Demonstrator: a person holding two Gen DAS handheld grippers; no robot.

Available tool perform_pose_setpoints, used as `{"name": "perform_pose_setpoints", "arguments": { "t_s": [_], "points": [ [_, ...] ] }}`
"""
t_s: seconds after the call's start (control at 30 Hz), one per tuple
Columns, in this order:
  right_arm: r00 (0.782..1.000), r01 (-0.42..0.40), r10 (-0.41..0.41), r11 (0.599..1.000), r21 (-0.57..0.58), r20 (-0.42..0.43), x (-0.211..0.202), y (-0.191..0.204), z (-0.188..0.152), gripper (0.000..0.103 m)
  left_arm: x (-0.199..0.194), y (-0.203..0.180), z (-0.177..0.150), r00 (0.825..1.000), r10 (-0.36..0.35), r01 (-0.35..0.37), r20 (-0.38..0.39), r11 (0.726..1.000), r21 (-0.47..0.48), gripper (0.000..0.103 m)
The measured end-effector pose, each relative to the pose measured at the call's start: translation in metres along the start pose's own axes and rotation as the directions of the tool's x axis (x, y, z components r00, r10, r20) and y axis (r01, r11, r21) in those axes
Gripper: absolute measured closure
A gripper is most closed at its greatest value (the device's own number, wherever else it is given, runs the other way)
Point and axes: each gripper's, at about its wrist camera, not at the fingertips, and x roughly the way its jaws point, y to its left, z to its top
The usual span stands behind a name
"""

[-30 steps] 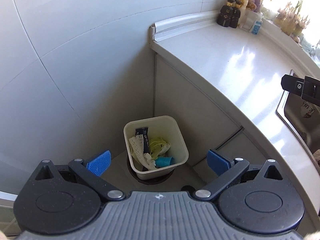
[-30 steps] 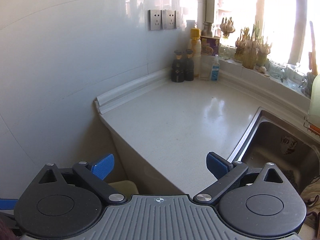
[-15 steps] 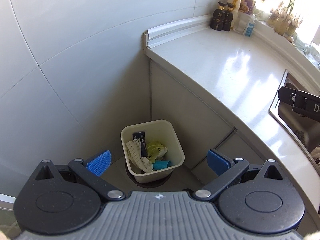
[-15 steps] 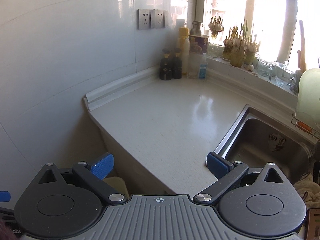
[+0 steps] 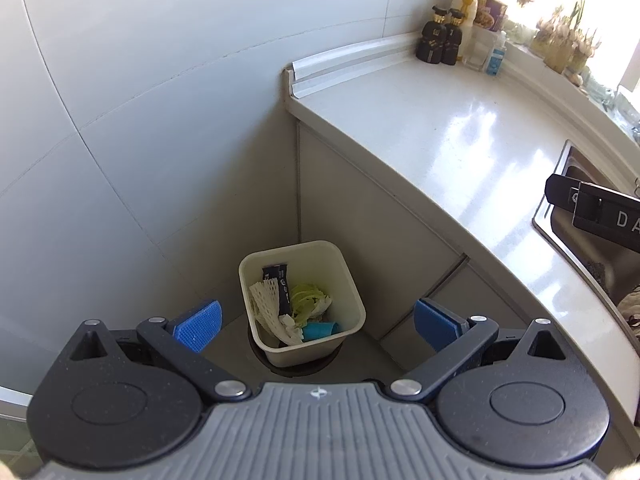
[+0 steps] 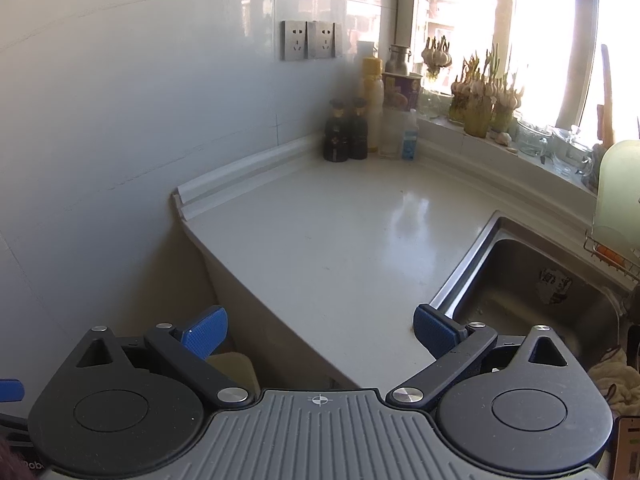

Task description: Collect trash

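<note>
Left gripper (image 5: 316,322): jaws wide apart and empty, hanging high above the floor corner and looking down into the bin.
Right gripper (image 6: 320,328): jaws wide apart and empty, held over the near edge of the bench (image 6: 320,232), facing the window.
Trash: lies in the cream square bin (image 5: 352,284) on the floor, in the corner between the tiled wall on the left and the cabinet side on the right. None shows on the bench top, which looks bare apart from the bottles (image 6: 346,130) at its far end.
Looks: white foam net (image 5: 266,300), dark wrapper (image 5: 278,284) standing on end, yellow-green leafy scrap (image 5: 306,298), crumpled white paper (image 5: 290,326), small teal piece (image 5: 320,330) at the near wall.
Handling, as a judgement: all light and soft; the net and paper will crush and spring back, the wrapper may be slick, and the leaves may tear.
Where to hold: the bin is probably light and stiff; one wall of its rim pinched between the jaws is the likely grip, kept level so nothing spills.
Sink (image 6: 520,280): on the right; contents too dim to tell.
</note>
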Motion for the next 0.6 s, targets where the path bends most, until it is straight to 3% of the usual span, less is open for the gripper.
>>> {"name": "perform_pose_setpoints", "arguments": {
  "t_s": [0.6],
  "points": [
    [1.000, -0.011, 0.011, 1.000, 0.004, -0.014, 0.0097, -0.0017, -0.0001, 0.002, 0.0040, -0.0012, 0.0017, 1.000, 0.010, -0.010, -0.009, 1.000, -0.010, 0.000]
  ]
}}
